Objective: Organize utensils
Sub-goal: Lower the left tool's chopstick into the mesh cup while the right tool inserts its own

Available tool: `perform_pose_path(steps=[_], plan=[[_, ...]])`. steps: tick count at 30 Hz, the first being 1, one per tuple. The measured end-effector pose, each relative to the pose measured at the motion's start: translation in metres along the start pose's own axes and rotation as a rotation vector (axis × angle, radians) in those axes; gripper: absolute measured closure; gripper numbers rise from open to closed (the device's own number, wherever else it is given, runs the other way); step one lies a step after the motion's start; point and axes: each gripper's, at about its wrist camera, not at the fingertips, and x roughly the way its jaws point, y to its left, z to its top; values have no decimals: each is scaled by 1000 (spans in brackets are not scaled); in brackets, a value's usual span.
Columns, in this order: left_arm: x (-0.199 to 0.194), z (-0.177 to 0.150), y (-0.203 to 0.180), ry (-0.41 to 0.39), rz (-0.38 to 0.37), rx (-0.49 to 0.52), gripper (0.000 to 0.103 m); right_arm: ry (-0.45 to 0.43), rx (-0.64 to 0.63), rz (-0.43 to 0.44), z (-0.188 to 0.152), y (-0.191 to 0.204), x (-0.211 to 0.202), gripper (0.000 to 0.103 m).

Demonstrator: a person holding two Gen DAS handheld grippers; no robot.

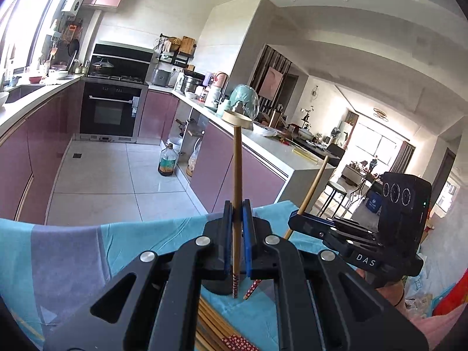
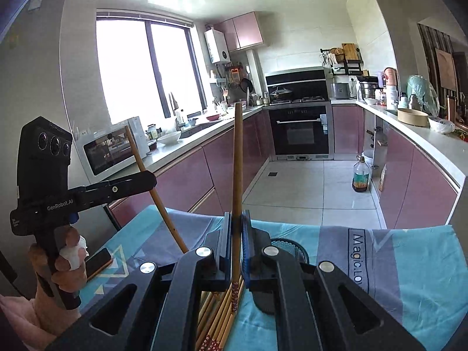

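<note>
**Two chopsticks up, one in each gripper**

Nearest, at the table's near edge, lies a bundle of chopsticks (image 2: 218,316) with red patterned ends, fanned on the blue tablecloth (image 2: 409,263). Just above it the right gripper (image 2: 236,248) pinches one chopstick (image 2: 237,175) between its blue pads, jaws narrow, the stick standing nearly upright. To its left the left gripper (image 2: 146,180) clamps a second chopstick (image 2: 152,187), which leans; from its own camera the left gripper (image 1: 237,234) shows that stick (image 1: 237,169) held the same way, patterned end down near the cloth. A black mesh holder (image 2: 289,247) sits just beyond the right gripper's fingers, close to the pile. A phone (image 2: 98,261) lies on the cloth at the left. Far off run the pink kitchen cabinets (image 2: 187,175) and the oven (image 2: 301,130).

I judge both sticks are bound for the holder. To do it well, keep each grip firm, bring one stick over the rim at a time, tip it vertical, lower until it is inside, then release
</note>
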Motion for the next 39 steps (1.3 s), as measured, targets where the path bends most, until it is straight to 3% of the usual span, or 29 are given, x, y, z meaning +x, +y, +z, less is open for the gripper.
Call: perform_pose_path(steps=[7,11,19,23,35,39], plan=[[28,38,-21,-22,6,44,96,-63,2,-51,26,-19,-1,98],[58,41,-26,26,39,68,96,-40,12,-80,30,-32,14,98],[134,7,-9,218,72,81,96,147,19,-108,3,-43,68,98],[154,-5,5,250,77,79,96,227,22,-119,-5,-47,88,97],[171,-23,28,255,102,70,93,235,61,-138,-8,-51,101,94],[164,-32,32,244,114,60,90,203,59,-137,-8,-48,90,83]])
